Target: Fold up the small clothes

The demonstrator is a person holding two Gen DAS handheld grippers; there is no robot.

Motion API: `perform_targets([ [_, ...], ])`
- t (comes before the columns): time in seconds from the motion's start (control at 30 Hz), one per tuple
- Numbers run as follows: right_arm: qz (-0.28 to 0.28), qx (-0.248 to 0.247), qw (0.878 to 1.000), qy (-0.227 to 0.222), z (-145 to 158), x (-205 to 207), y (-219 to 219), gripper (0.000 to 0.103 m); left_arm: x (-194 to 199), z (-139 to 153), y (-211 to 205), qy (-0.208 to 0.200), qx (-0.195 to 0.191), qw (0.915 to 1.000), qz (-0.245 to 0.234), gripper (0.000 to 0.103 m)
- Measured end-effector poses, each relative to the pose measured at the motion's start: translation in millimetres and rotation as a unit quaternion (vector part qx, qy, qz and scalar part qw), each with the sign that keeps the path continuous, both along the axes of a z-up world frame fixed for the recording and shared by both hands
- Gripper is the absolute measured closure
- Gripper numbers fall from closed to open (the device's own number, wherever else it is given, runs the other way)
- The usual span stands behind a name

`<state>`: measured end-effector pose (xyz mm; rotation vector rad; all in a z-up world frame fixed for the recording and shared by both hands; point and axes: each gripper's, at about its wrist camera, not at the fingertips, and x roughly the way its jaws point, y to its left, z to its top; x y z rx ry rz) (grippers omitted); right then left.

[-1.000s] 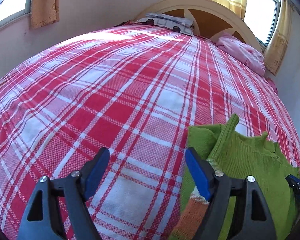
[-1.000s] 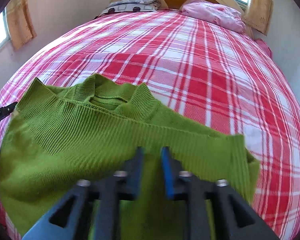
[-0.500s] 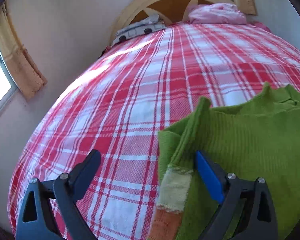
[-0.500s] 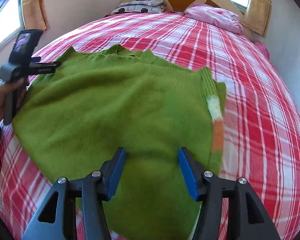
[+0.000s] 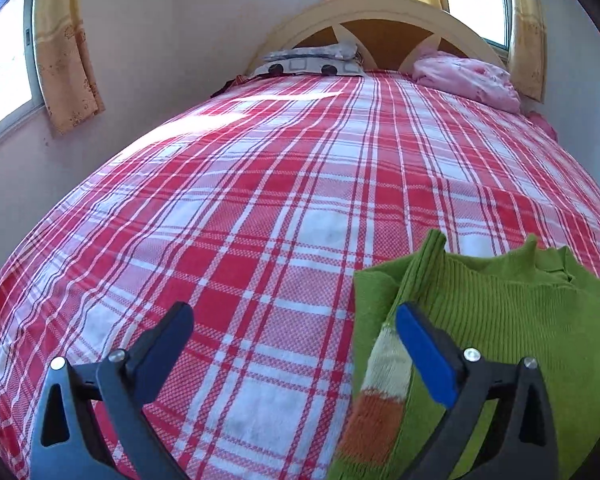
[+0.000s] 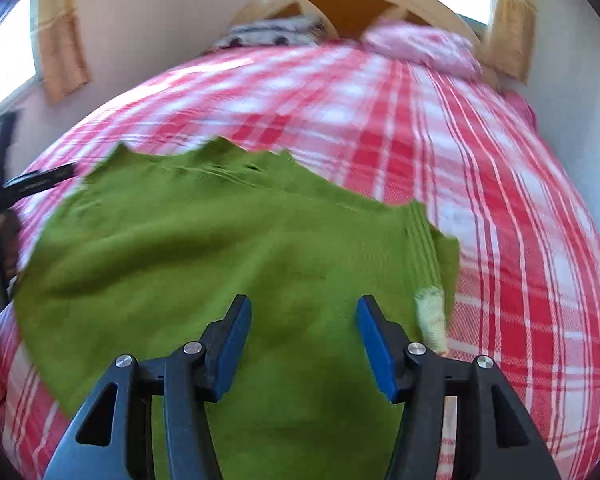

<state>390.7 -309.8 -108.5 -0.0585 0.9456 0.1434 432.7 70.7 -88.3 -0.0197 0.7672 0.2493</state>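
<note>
A small green knit sweater (image 6: 204, 248) lies spread flat on the red plaid bed, its collar toward the headboard. Its sleeve with a cream and orange cuff (image 5: 380, 392) lies folded along its left edge; the other cuff (image 6: 430, 312) shows in the right wrist view. My left gripper (image 5: 296, 340) is open and empty, over bare bedspread just left of the sweater, its right finger (image 5: 424, 356) above the folded sleeve. My right gripper (image 6: 304, 340) is open and empty above the sweater's lower half. The left gripper's tip (image 6: 40, 182) shows at the sweater's far left.
The red plaid bedspread (image 5: 260, 200) covers the whole bed. A pink pillow (image 5: 464, 80) and a grey patterned pillow (image 5: 312, 62) lie at the arched headboard (image 5: 380, 12). Walls and curtained windows stand on both sides.
My right gripper let go of the sweater a second ago, opened and drew back above it. The sweater now lies flat. My left gripper swung around beside its left edge, staying open.
</note>
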Motion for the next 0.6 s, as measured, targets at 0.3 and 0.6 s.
perform_targets([
  [0.3,-0.039,-0.029,0.999,-0.004,12,-12,-8,0.047,-60,-19,19,0.029,-0.006,0.9992,-0.027,0.0],
  [0.6,0.077,-0.041,0.995,-0.058,28,-50,88,0.045,-66,-31,15,0.039,0.026,0.9987,-0.023,0.0],
])
